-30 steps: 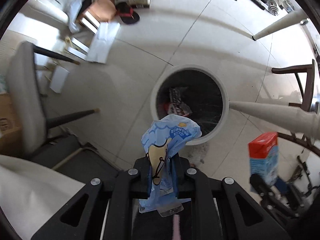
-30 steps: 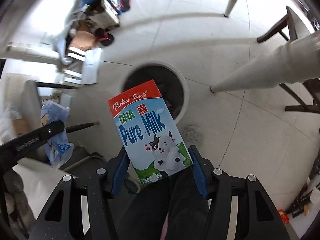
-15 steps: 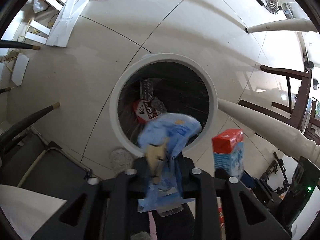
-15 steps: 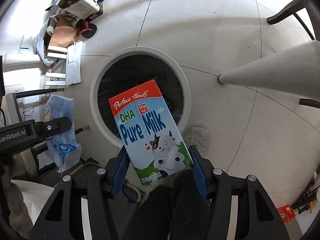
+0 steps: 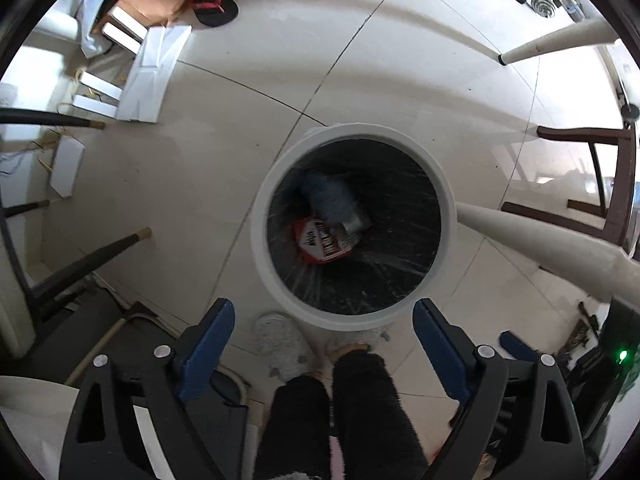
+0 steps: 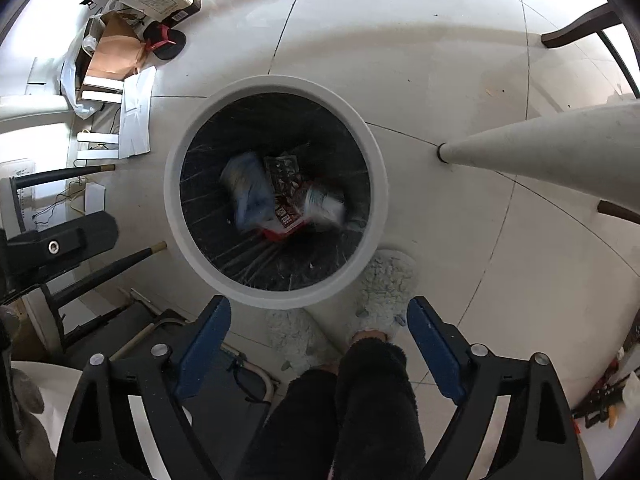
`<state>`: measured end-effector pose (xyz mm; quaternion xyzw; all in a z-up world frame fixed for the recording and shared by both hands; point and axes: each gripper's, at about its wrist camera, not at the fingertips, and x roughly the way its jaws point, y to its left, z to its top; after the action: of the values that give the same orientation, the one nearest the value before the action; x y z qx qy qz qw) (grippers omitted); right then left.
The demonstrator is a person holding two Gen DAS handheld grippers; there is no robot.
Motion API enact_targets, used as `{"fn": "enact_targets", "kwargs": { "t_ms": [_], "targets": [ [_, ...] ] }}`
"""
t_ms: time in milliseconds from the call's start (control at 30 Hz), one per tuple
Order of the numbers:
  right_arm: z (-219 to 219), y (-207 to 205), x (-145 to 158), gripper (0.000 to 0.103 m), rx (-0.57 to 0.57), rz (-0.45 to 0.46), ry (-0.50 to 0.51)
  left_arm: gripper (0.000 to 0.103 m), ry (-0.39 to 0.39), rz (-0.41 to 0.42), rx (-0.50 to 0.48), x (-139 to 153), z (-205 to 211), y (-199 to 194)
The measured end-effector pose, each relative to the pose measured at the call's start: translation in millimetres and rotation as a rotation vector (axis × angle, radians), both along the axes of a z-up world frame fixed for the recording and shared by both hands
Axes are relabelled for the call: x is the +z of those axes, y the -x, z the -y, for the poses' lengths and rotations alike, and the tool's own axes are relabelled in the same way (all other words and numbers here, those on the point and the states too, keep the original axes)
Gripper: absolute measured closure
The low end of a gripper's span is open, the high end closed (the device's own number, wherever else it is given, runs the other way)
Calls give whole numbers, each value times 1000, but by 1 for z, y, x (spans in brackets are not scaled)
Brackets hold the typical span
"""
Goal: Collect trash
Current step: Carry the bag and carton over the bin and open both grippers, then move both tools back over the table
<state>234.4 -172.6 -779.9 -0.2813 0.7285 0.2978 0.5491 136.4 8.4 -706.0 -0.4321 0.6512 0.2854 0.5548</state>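
From up here I see a pale tiled floor with two fluffy slippers on the feet of a person in dark fuzzy trousers. White tapered furniture legs slant in on the right. Far left lies clutter: a brown paper bag, flat white sheets, a red-and-black sandal (partly shadowed), and dark chair legs.

left gripper: jaws opening, empty, aimed steeply down | right gripper: jaws opening, empty, aimed steeply down
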Motion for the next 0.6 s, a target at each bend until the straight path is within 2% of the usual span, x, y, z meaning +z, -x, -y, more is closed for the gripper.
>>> {"fn": "enact_targets", "kwargs": {
  "t_ms": [67, 133, 333, 600],
  "targets": [
    [4, 0, 7, 11, 4, 6, 2, 12, -38, -17, -19, 8, 4, 3],
    [7, 0, 15, 0, 7, 13, 0, 12, -71, -35, -30, 17, 7, 10],
    [16, 6, 50, 0, 22, 55, -18, 12, -128, -79, -35, 45, 19, 36],
    [28, 22, 116, 0, 8, 100, -58, 12, -183, -103, -49, 104, 41, 63]
  ]
}}
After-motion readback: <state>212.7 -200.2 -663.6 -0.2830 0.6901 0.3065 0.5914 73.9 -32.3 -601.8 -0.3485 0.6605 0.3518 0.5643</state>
